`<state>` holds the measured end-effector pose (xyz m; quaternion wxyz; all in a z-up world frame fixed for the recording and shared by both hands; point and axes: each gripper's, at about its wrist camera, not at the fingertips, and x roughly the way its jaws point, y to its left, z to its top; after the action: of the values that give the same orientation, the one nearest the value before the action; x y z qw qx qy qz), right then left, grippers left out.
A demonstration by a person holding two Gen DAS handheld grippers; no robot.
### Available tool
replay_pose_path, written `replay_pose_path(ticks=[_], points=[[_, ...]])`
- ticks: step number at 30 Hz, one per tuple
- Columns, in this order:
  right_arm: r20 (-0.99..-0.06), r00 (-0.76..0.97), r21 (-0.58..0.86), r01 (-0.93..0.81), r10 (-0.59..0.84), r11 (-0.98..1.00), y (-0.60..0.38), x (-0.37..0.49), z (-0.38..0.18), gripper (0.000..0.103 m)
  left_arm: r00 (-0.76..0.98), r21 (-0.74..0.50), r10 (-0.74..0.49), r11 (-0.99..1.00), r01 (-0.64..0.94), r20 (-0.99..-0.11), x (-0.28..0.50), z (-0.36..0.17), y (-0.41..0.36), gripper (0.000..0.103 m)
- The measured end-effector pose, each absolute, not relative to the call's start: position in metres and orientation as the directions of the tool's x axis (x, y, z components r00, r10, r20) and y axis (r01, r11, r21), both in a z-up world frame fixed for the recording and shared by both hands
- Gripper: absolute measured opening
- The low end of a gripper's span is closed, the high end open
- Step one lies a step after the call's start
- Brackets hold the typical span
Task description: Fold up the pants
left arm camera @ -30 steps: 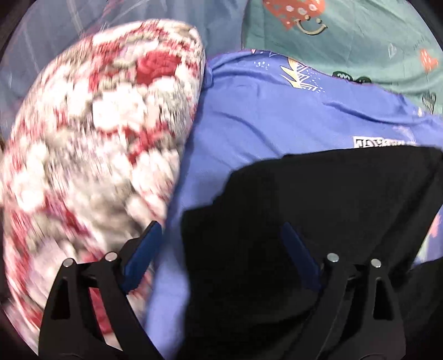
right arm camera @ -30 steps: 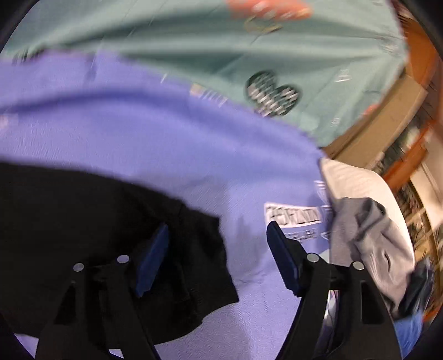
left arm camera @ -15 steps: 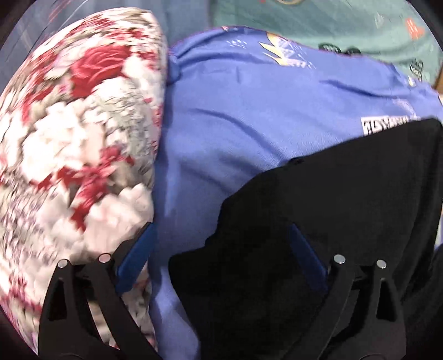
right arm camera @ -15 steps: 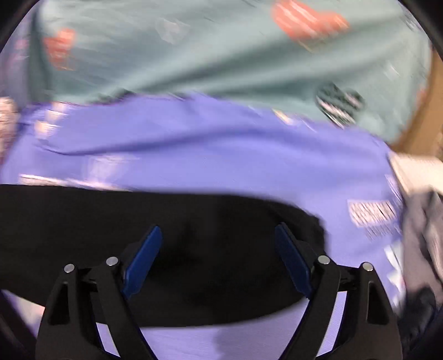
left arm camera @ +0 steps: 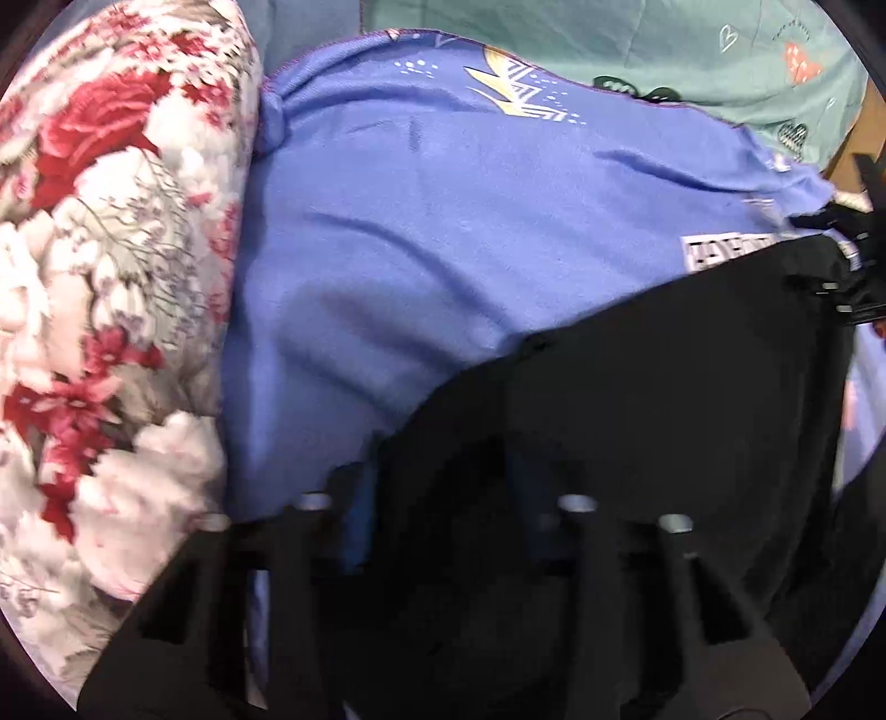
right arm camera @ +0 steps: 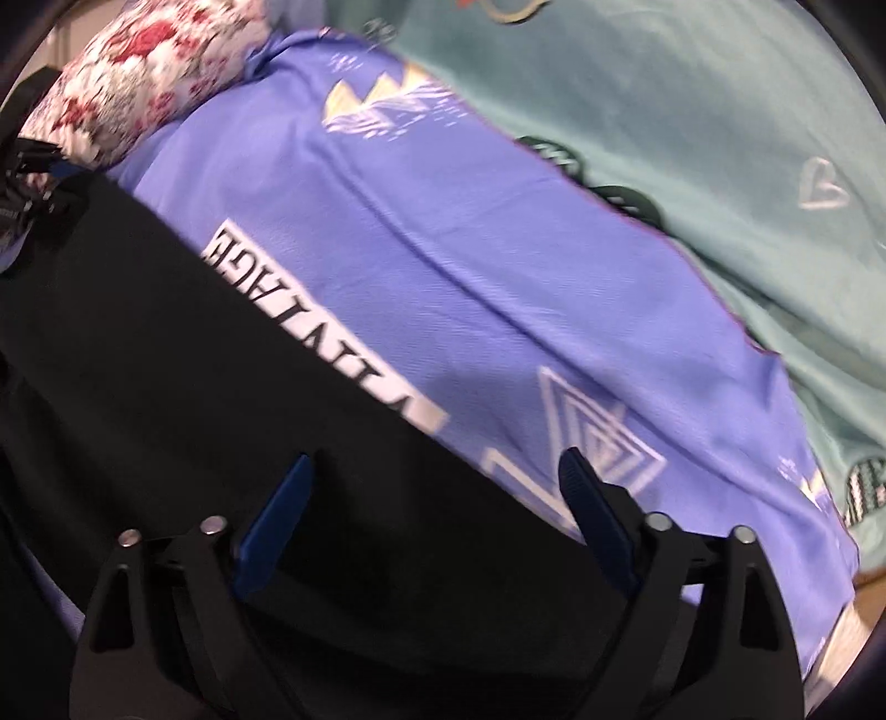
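One black pants [left arm camera: 664,399], two hand-held grippers, one floral pillow [left arm camera: 111,266]

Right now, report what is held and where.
Left gripper, just closing, pinches the pants at their near corner; right gripper, also closing, holds nothing.

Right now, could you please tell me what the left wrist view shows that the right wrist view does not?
Only the left wrist view: the left gripper close up, blurred, its jaws just closing with a bunched corner of the black pants between them; whether it grips is unclear. Only the right wrist view: the right gripper close up, open, its jaws just narrowing over the pants' edge, and the nested triangle print. Both: pants, blue blanket, floral pillow, teal sheet.
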<state>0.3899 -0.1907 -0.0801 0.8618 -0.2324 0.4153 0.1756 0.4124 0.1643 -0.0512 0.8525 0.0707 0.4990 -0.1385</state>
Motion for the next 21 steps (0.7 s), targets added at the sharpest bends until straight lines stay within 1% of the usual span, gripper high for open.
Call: replay_pose_path(ticks=[1, 2, 4, 6, 8, 9, 10, 15, 18, 21], points=[[-0.809, 0.574, -0.231, -0.513, 0.130, 0.827, -0.190, 0.393, -0.081, 0.065, 0.463, -0.022, -0.172, 0.950, 0.312, -0.869, 0.411, -0.051, 0.163, 0.017], [-0.809, 0.572, -0.226, -0.517, 0.137, 0.826, -0.190, 0.394, -0.081, 0.064, 0.467, -0.016, -0.171, 0.948, 0.317, -0.867, 0.410, -0.050, 0.162, 0.013], [-0.812, 0.563, -0.210, -0.525, 0.152, 0.825, -0.188, 0.396, -0.081, 0.060, 0.479, -0.012, -0.177, 0.945, 0.327, -0.860, 0.406, -0.047, 0.161, 0.010], [-0.815, 0.557, -0.193, -0.521, 0.160, 0.832, -0.190, 0.397, -0.080, 0.052, 0.502, -0.020, -0.191, 0.945, 0.327, -0.843, 0.399, -0.040, 0.162, 0.009], [-0.814, 0.557, -0.184, -0.517, 0.165, 0.836, -0.191, 0.393, -0.077, 0.019, 0.521, -0.025, -0.204, 0.944, 0.330, -0.829, 0.392, -0.033, 0.164, 0.009], [-0.818, 0.553, -0.184, -0.512, 0.159, 0.839, -0.189, 0.390, -0.078, 0.009, 0.531, -0.025, -0.208, 0.943, 0.332, -0.822, 0.387, -0.029, 0.165, 0.009], [-0.819, 0.553, -0.183, -0.507, 0.155, 0.842, -0.191, 0.388, -0.077, 0.004, 0.533, -0.023, -0.208, 0.943, 0.332, -0.820, 0.384, -0.027, 0.166, 0.009], [-0.751, 0.626, -0.152, -0.475, 0.211, 0.867, -0.197, 0.350, -0.037, 0.003, 0.574, 0.001, -0.197, 0.945, 0.326, -0.795, 0.364, -0.003, 0.164, 0.009], [-0.705, 0.658, -0.126, -0.484, 0.265, 0.866, -0.205, 0.302, -0.006, 0.003, 0.607, 0.009, -0.209, 0.942, 0.335, -0.766, 0.340, 0.023, 0.167, 0.009], [-0.659, 0.675, -0.090, -0.508, 0.331, 0.857, -0.216, 0.240, 0.014, 0.003, 0.646, 0.013, -0.239, 0.933, 0.359, -0.725, 0.298, 0.050, 0.170, 0.009]])
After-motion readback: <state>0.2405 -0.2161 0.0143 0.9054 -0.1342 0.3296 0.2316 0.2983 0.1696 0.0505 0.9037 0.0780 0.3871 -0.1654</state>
